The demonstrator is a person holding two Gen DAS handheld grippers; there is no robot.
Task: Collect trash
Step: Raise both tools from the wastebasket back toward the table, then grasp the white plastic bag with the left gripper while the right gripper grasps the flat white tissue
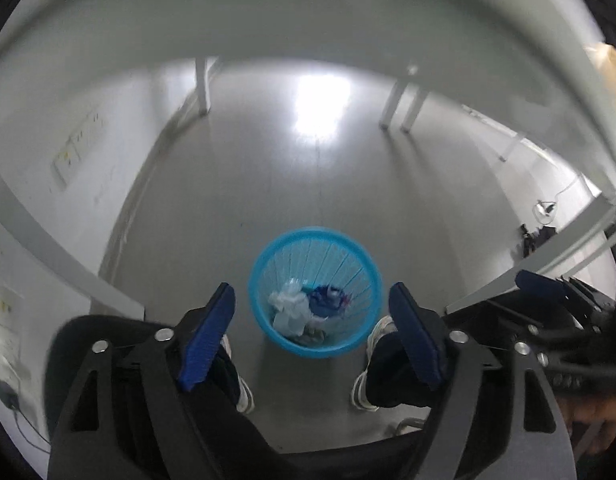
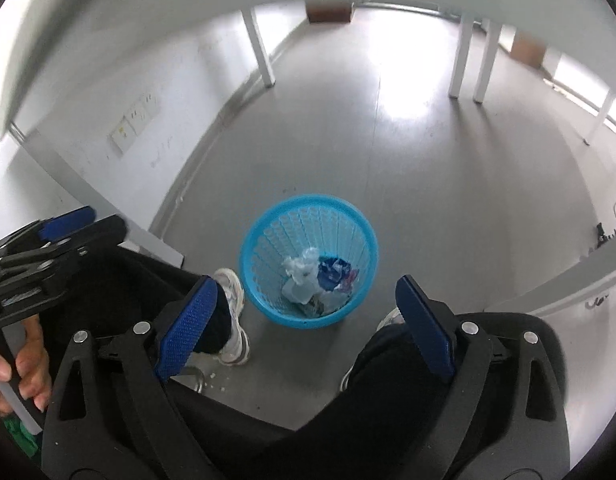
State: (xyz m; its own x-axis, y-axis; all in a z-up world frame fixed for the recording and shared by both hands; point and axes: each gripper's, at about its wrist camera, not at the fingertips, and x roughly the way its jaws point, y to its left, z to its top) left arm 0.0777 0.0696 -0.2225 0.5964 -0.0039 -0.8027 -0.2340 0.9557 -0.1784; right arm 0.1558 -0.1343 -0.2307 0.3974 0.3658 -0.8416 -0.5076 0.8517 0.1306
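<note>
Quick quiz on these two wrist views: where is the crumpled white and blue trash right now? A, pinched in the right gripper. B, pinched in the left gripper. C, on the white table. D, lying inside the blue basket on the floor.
D: the crumpled trash lies in the bottom of the blue basket, while the left gripper and right gripper both stand open and empty above it.
</note>
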